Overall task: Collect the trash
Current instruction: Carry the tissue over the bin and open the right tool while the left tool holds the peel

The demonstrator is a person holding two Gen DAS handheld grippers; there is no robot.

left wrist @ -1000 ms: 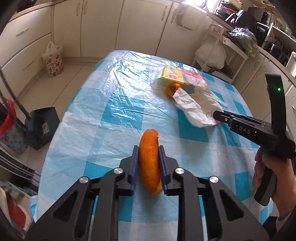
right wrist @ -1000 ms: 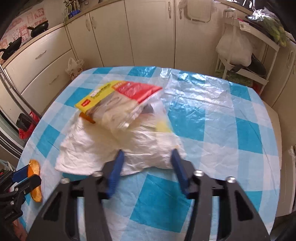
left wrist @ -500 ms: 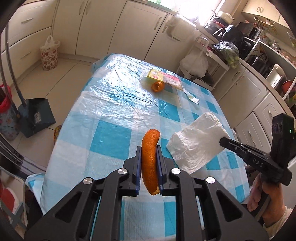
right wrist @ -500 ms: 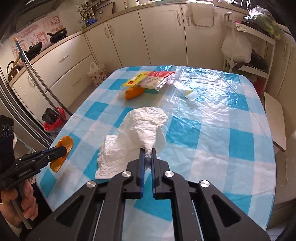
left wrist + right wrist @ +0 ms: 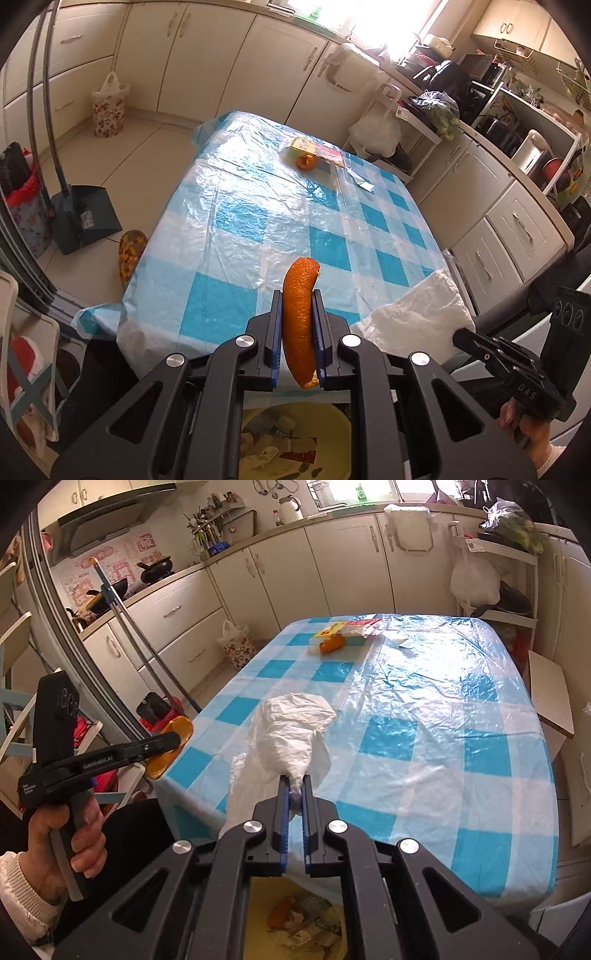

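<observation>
Two tongs: both carry trash above the near edge of the desk (image 5: 236, 206), which wears a blue-and-white checked cloth under clear plastic.
Left tongs (image 5: 297, 328): clamped on a curved strip of orange peel (image 5: 299, 317), standing on end between the pads.
Right tongs (image 5: 294, 805): their jaws have just been closing and now pinch the neck of a crumpled white plastic bag (image 5: 291, 734) (the rest billows out above the desk edge).
Yellow bin (image 5: 295, 443): below both tongs, with scraps inside.
Far end of desk: a yellow-and-red packet (image 5: 314, 147), with a second piece of orange peel (image 5: 306, 161) touching it.
</observation>
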